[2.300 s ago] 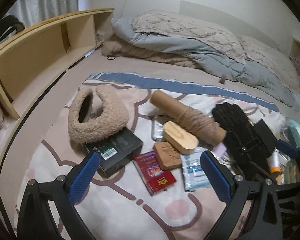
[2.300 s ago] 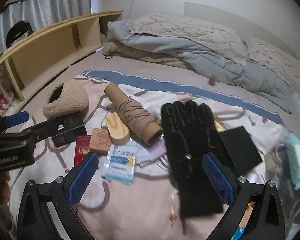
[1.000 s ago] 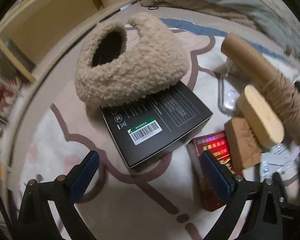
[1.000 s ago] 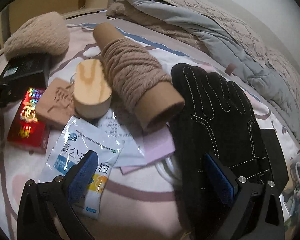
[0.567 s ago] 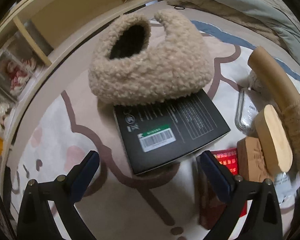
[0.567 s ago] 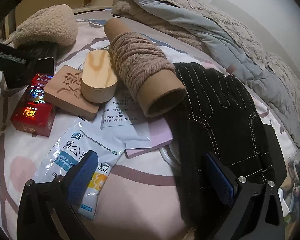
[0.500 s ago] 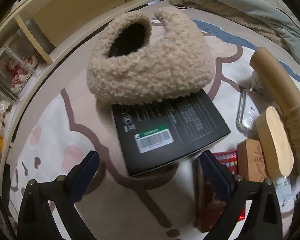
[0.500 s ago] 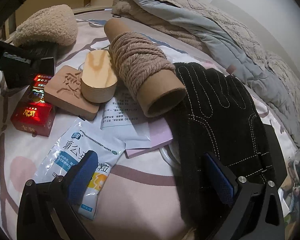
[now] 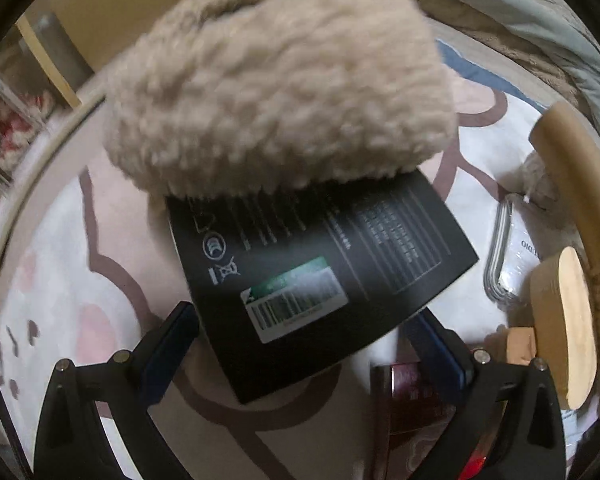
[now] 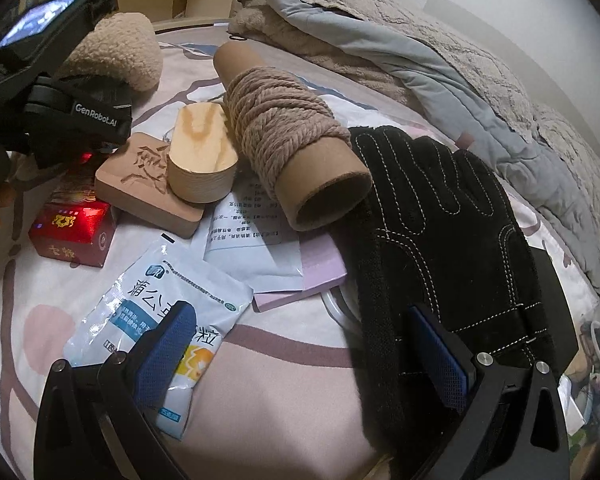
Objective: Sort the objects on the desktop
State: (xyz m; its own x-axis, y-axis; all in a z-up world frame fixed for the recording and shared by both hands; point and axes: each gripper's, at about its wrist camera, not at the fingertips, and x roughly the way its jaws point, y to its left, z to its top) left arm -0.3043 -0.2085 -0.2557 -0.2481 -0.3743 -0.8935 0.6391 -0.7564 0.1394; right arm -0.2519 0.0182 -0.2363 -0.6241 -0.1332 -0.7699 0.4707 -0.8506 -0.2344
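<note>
Left gripper [image 9: 300,336], jaws apart, straddles the black box [image 9: 320,276] lying beneath the fleece hat [image 9: 276,80]; closing squarely across its edges should prevent slipping. Right gripper [image 10: 304,344] hovers open.

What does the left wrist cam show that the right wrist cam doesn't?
Left wrist only: the black box's barcode label and a clear plastic case.
Right wrist only: the black glove, medicine sachet, pink notepad and the left gripper's body seen from outside.
Both: fleece hat, wooden oval block, yarn tube, red packet.
</note>
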